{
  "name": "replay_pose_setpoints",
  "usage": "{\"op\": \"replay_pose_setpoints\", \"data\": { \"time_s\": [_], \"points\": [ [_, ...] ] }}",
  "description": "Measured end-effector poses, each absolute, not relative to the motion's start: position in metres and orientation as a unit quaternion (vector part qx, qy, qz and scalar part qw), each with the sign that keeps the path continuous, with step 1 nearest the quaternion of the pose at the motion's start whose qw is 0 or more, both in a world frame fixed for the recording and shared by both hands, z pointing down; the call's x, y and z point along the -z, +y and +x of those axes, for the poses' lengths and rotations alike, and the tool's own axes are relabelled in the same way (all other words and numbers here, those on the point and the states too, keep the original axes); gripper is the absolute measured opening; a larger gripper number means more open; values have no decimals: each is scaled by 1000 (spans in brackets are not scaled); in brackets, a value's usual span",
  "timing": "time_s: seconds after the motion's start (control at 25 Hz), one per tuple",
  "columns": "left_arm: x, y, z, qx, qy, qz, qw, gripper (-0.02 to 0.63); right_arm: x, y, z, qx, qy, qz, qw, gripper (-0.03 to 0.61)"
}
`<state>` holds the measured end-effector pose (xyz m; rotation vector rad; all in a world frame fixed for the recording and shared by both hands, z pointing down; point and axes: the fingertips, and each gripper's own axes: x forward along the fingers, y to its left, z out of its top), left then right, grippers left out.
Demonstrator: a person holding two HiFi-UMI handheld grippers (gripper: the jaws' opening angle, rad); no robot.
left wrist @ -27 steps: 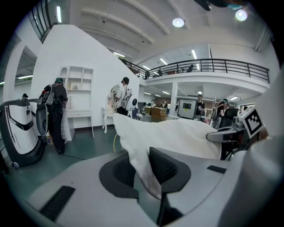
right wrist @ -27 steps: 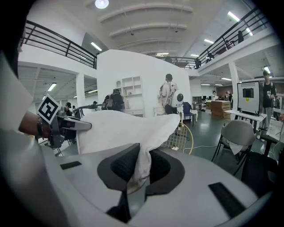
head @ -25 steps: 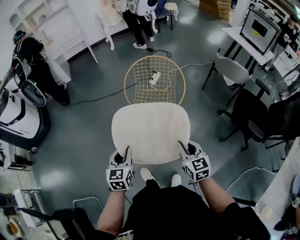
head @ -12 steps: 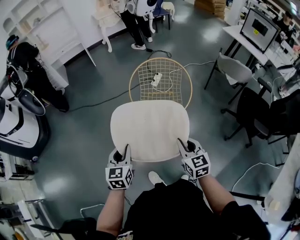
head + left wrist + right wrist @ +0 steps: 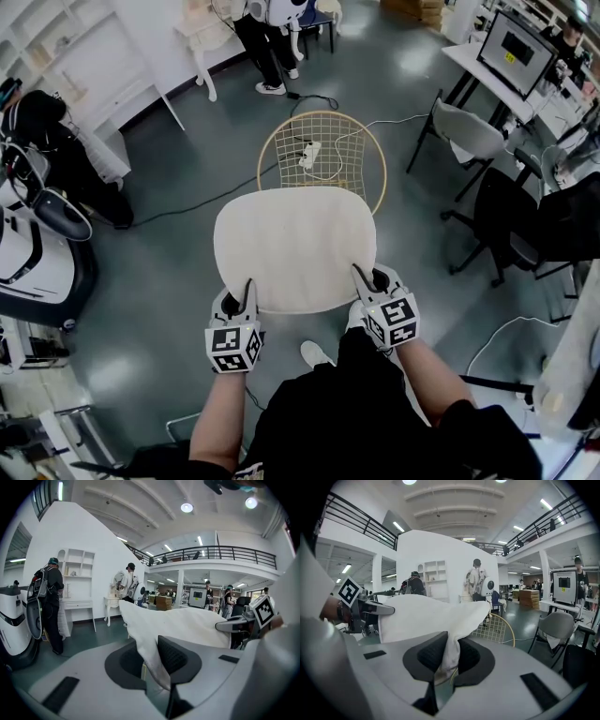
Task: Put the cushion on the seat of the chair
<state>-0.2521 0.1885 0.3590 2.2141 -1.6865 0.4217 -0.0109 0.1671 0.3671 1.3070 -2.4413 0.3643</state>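
Jaws of our left gripper [image 5: 247, 287] are clamped on the near left edge of the one cream cushion [image 5: 295, 242]. We have the right gripper [image 5: 362, 275] clamped on its near right edge. Two cubes carry square black-and-white markers. One gold wire chair [image 5: 349, 150] stands beyond both grippers, past the cushion.

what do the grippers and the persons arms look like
The left gripper and right gripper look alike: a pale grey shell, black fingers with ridged pads, and at the back a white cube with black square markers. The person wears a black top; the forearms are uncovered.
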Motion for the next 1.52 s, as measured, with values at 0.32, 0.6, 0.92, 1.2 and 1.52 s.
{"op": "replay_pose_setpoints", "data": {
  "time_s": [0.32,0.6,0.92,1.2,1.52],
  "points": [
    [-368,147,-230,-151,-587,779,162,87,-375,127,12,-125,-858,466,173,51],
    [-372,81,-205,-155,-582,781,165,89,-379,64,40,-132,-856,470,171,51],
    [-394,-9,-165,-168,-571,783,178,91,-403,-21,81,-151,-848,476,175,51],
    [-421,-75,-137,-186,-570,777,194,95,-426,-86,111,-170,-845,472,182,51],
    [-450,-124,-126,-201,-560,775,215,98,-458,-132,124,-189,-838,474,191,52]
  ]
}}
